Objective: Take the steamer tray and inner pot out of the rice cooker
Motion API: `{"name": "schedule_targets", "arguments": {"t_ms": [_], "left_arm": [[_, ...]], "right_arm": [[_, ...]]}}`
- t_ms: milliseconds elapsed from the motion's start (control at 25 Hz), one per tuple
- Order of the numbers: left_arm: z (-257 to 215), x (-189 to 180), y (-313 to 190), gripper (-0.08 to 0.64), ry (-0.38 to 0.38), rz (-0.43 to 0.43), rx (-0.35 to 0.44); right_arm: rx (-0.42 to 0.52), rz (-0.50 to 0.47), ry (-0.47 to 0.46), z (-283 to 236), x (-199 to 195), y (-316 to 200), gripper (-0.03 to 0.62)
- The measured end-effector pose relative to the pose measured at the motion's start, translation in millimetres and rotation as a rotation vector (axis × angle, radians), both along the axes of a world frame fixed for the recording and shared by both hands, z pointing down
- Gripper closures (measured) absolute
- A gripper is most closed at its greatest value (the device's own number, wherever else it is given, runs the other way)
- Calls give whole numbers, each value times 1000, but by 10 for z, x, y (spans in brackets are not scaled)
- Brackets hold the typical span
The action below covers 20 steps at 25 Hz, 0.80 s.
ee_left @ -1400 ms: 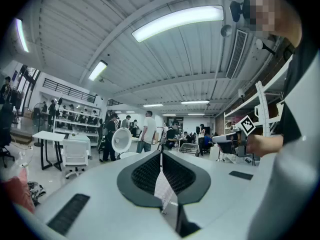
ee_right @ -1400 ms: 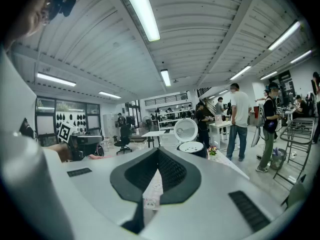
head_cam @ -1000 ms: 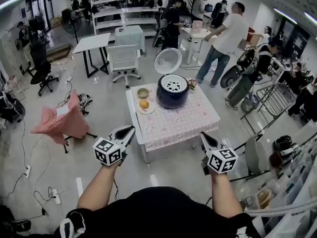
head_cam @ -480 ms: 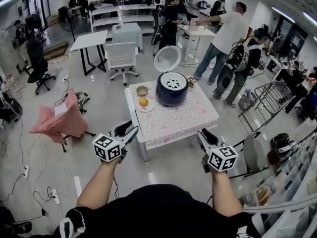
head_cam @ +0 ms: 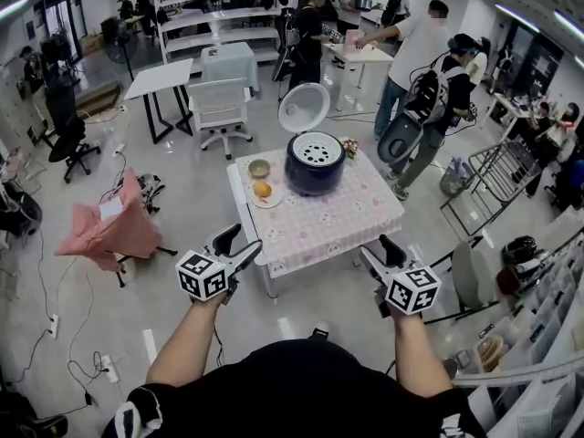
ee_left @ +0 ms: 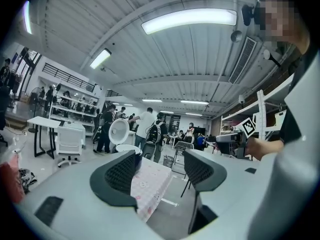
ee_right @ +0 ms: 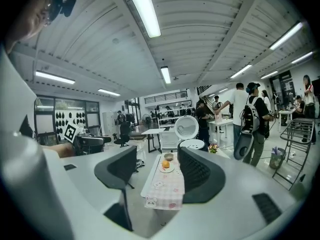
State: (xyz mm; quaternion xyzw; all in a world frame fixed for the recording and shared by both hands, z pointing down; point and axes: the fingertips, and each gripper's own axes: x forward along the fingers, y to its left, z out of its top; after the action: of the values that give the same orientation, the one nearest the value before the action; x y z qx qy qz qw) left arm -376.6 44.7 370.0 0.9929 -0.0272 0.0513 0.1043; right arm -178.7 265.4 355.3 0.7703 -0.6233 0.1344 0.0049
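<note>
Left gripper (head_cam: 245,238) is held low before the person with its jaws spread wide, having just been opening, and nothing is caught between them. Only a corner of the table (head_cam: 321,228) is seen through the gap in the left gripper view. Ahead of this gripper and slightly to its right, a plate (head_cam: 267,199) carrying an orange (head_cam: 263,189) and a small bowl (head_cam: 262,168) are set on the cloth. They should be kept clear of when anything is lifted out.

Farther ahead, roughly midway between the two grippers and well apart from both, the rice cooker (head_cam: 315,170) is found with its lid (head_cam: 304,109) standing open behind it. The white perforated steamer tray (head_cam: 319,150) is seated in its mouth. The inner pot is presumably covered by the tray (none of it can be seen from here).

The step in hand is judged to be the approach, so the table must be reached first. The tray would best be taken by its rim on opposite sides, kept level and raised straight up, so that the raised lid is not struck. Bare cloth nearer the grippers is available for setting it down.

Right gripper (head_cam: 380,247) is likewise opened wide and empty, its jaws also having just been opening. The cooker lies ahead of it and to its left.
</note>
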Motion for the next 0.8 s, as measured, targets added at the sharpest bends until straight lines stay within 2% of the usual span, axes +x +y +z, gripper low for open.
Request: {"name": "schedule_targets", "arguments": {"t_ms": [400,800], "left_arm": [[171,321,-108,235,-48,6,-9],[318,929,-221,232,-83,-10,-15]], "right_arm": [[-7,7,-36,191,321,-80,295],[-19,5,-80,427,972,-194,288]]}}
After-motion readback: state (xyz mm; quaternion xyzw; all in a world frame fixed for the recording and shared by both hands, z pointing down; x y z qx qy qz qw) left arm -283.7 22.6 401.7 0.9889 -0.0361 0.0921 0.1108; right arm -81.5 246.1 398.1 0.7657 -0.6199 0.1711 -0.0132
